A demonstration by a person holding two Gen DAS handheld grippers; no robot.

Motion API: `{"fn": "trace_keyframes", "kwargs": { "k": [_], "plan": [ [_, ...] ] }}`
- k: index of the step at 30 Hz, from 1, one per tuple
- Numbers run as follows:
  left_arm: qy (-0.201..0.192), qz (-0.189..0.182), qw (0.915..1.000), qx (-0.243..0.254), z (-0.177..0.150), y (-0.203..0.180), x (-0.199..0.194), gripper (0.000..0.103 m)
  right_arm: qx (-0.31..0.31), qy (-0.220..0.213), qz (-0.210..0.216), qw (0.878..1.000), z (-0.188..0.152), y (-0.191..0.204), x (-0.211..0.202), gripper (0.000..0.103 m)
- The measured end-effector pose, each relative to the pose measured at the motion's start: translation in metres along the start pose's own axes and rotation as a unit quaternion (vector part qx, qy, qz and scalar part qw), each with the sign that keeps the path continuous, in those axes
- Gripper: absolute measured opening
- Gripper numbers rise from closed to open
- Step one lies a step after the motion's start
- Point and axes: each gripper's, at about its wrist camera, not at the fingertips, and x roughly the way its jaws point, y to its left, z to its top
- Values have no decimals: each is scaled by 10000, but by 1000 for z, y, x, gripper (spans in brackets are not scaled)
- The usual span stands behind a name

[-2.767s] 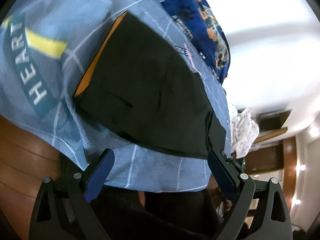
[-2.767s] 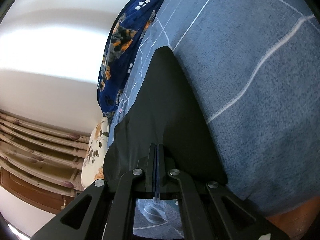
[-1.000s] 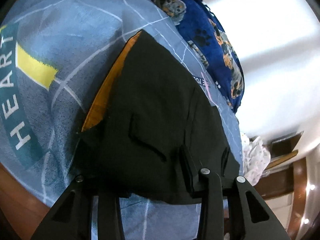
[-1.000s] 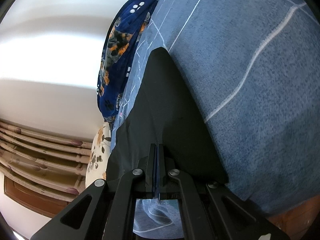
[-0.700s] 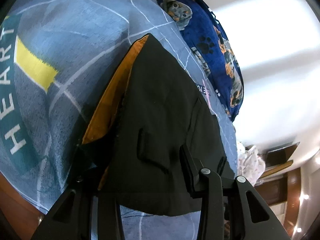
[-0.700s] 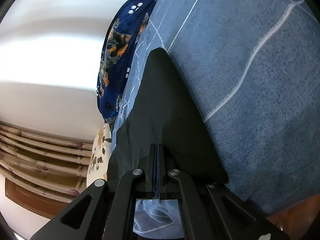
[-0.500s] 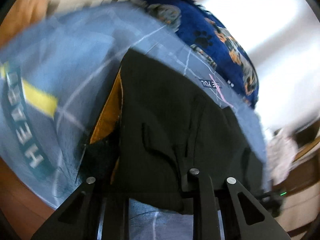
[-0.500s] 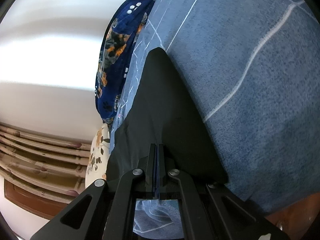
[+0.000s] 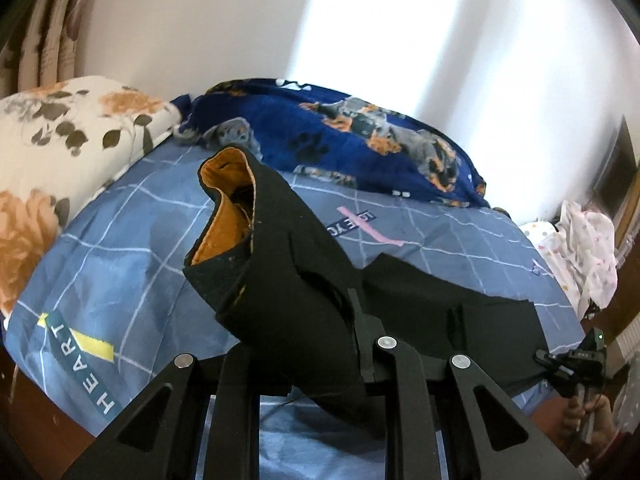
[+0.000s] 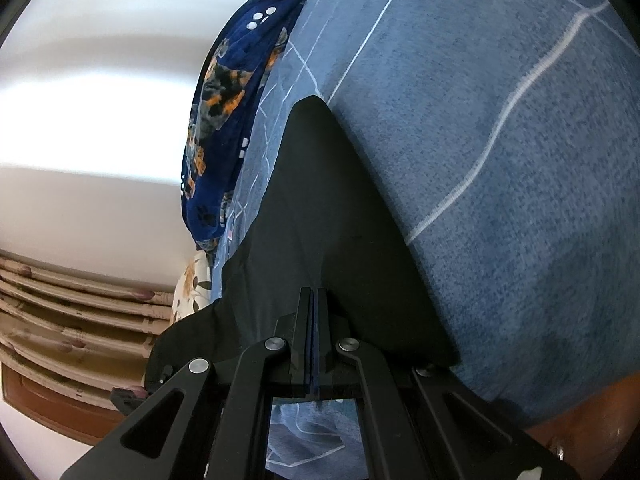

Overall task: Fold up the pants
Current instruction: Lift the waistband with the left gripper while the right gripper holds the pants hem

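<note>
Both grippers pinch the black pants (image 9: 304, 304) over the blue bedsheet (image 9: 120, 248): left gripper (image 9: 304, 360) lifting the orange-lined end, right gripper (image 10: 315, 320) pressed together on an edge

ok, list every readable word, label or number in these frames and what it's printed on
"HEART": white capitals on a dark teal band, on the blue bedsheet, beside a yellow patch.
Dark label on the bedsheet by a pink stripe: upside down, looks like "LOVE YOU", the middle letters too blurred to be sure.
Right wrist view: nothing readable.
Black pants, dog-print blanket and floral pillow: no text visible.
</note>
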Motion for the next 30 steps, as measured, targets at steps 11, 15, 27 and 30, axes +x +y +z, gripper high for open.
{"fn": "trace_keyframes", "kwargs": {
  "k": [11,15,27,30],
  "plan": [
    [-77,-66,9994,318,12,-30,-5,20,64,33,17,10000,2,-2,0,0],
    [-106,-99,9991,390,15,-38,-5,20,73,39,18,10000,2,-2,0,0],
    [-189,-200,9990,358,24,-49,-8,20,92,52,52,9999,3,-2,-1,0],
    [-232,-224,9988,375,26,-53,-9,20,101,57,60,9999,3,-3,-1,0]
  ]
}}
